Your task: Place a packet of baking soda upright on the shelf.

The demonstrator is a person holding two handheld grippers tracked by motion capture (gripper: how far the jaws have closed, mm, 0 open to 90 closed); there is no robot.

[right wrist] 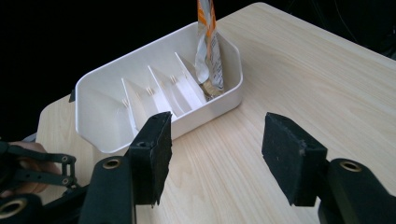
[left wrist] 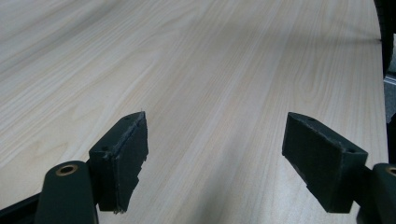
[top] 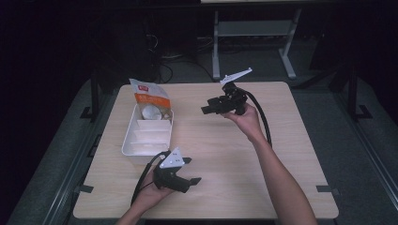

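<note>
Both sets of fingers stand apart and empty; the packet point(right wrist: 208, 46) stands in the tray point(right wrist: 93, 84), well beyond the right gripper point(right wrist: 215, 154).

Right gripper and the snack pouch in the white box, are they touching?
Apart. The right gripper view shows bare table between the open right gripper and the pouch.
</note>
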